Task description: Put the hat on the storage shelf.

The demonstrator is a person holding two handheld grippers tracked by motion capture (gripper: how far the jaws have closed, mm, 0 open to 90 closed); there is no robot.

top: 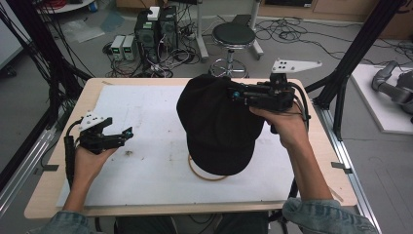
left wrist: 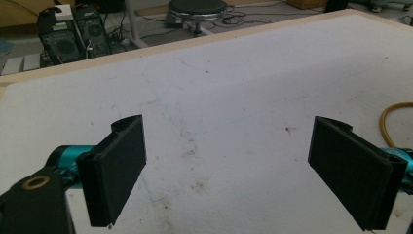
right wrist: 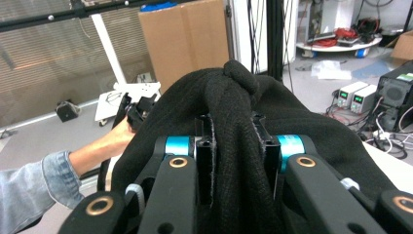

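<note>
The right gripper (top: 237,92) pinched the crown of the black knitted fabric cap (top: 216,127), lifted above the thin wooden ring (top: 195,170) on the white table mat (top: 146,122), while the left gripper (top: 127,133), well apart leftward, gaped wide and empty.

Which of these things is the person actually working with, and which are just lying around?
In use:
- black cap, pinched by the right gripper
- wooden ring under the cap
- left gripper, open and holding nothing
- white mat

Lying about:
- stool
- computer towers
- floor cables
</note>
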